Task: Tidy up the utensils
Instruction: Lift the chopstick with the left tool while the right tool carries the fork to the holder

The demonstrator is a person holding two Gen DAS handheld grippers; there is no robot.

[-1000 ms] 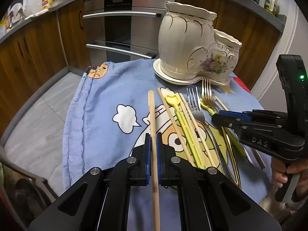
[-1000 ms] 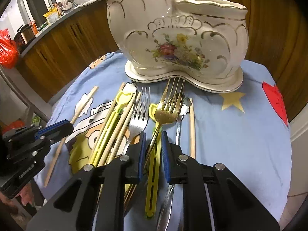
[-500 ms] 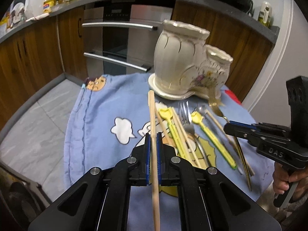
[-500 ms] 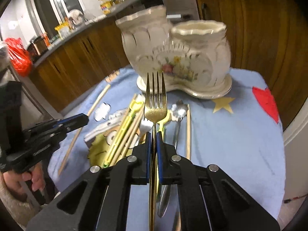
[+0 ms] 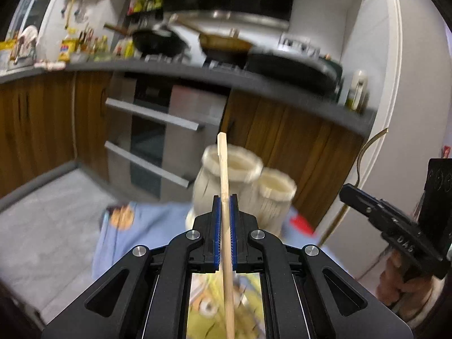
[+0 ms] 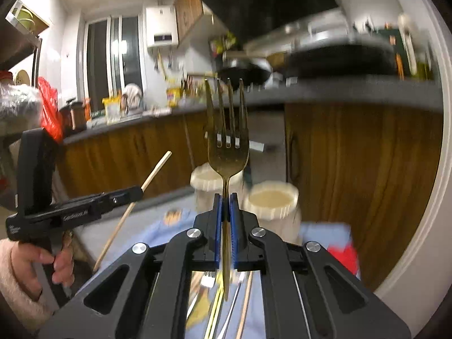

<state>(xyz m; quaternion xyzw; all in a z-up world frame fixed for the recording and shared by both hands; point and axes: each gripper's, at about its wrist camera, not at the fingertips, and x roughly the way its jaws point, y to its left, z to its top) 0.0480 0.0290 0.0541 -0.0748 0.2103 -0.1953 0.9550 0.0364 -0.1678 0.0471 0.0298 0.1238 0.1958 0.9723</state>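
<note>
The left tool (image 5: 225, 197) is clamping a wooden chopstick (image 5: 224, 175) between its blue pads, the stick running up the middle of the frame across the blurred cream ceramic holder (image 5: 255, 195) just behind. The right tool (image 6: 225, 197) is gripping a gold fork (image 6: 227, 152) by its neck, tines pointing up at centre frame, with the holder's two openings showing below and behind it. More utensils (image 6: 217, 310) are lying on the blue cloth (image 6: 175, 226) at the bottom of the right view, partly hidden.
</note>
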